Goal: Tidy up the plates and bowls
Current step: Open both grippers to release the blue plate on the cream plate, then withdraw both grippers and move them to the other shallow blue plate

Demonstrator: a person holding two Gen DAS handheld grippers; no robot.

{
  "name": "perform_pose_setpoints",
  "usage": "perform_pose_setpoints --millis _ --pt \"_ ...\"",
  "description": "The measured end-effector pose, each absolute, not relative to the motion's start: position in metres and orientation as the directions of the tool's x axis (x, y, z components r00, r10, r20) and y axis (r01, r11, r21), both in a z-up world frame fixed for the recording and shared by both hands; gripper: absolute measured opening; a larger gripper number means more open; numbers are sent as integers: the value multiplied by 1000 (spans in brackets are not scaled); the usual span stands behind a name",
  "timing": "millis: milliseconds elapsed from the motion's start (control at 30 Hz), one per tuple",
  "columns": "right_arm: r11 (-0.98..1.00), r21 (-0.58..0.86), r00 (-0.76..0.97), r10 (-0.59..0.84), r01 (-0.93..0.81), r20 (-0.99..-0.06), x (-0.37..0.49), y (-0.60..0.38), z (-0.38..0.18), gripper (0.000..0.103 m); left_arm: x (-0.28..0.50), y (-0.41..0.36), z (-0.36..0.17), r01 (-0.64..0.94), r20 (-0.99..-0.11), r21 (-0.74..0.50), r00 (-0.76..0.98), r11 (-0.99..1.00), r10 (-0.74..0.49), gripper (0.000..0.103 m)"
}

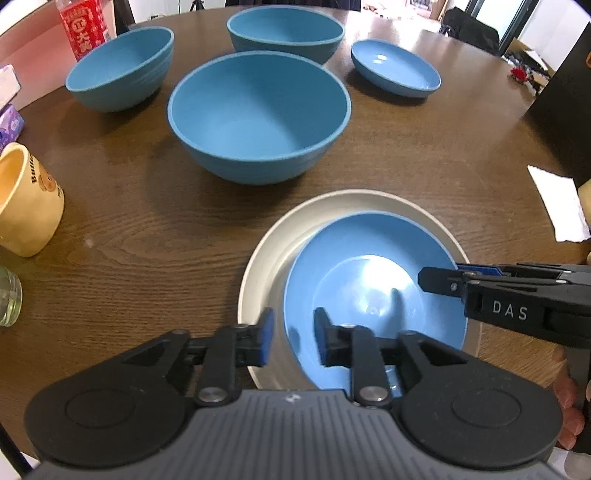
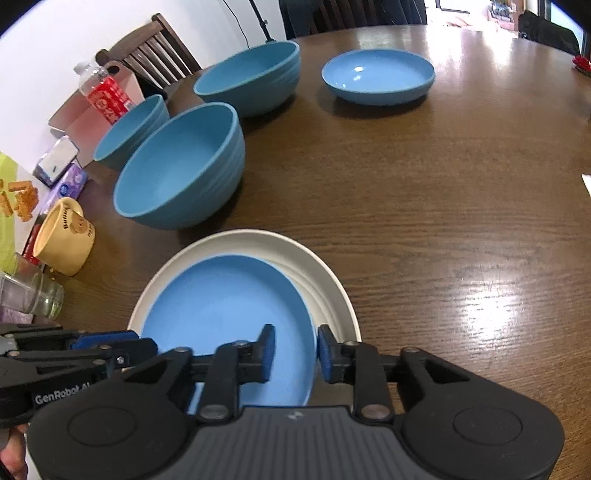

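A shallow blue dish lies inside a wide white plate at the near edge of the round wooden table. My left gripper straddles the dish's left rim; its jaws stand apart and the pads do not press on the rim. My right gripper straddles the right rim the same way, with a gap on both sides. Further back stand three deep blue bowls and a second shallow blue dish.
At the table's left edge are a cream mug, a glass jar, a red-labelled bottle and small packets. A white paper and a black box lie at the right. A wooden chair stands behind.
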State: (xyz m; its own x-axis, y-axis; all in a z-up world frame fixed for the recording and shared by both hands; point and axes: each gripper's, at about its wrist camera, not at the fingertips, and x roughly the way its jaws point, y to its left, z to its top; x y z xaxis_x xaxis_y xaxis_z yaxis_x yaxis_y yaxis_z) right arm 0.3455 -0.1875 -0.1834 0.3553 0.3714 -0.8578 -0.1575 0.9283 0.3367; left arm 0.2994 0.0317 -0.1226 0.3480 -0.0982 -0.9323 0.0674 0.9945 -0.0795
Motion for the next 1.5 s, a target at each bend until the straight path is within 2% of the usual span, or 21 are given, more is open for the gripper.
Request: perform_pose_setpoints --millis 167,233,400,467,600,633,1500 --pt "923 337 389 383 -184 -838 342 -189 -167 39 297 37 -108 63 -915 -84 391 994 -102 43" --pt "923 334 405 384 -192 -830 341 -190 -162 52 296 40 -102 59 -906 -81 411 995 -98 49" --pt "928 325 449 373 -184 -811 340 -201 -149 82 292 48 -90 34 -886 -61 457 998 -70 74" --pt "931 323 457 366 -173 -811 341 -206 -147 86 291 52 -86 25 -880 -63 471 998 -68 79" --pt "937 318 469 349 -146 -811 342 -215 -144 101 290 59 -77 16 -863 -65 502 998 -64 103" --pt "938 317 472 346 -141 -811 342 -216 -144 103 290 59 -75 17 -855 -64 515 998 -63 103" --pt "974 211 519 222 -81 -826 375 -241 -110 103 325 45 -41 49 -825 -125 549 991 -131 103"
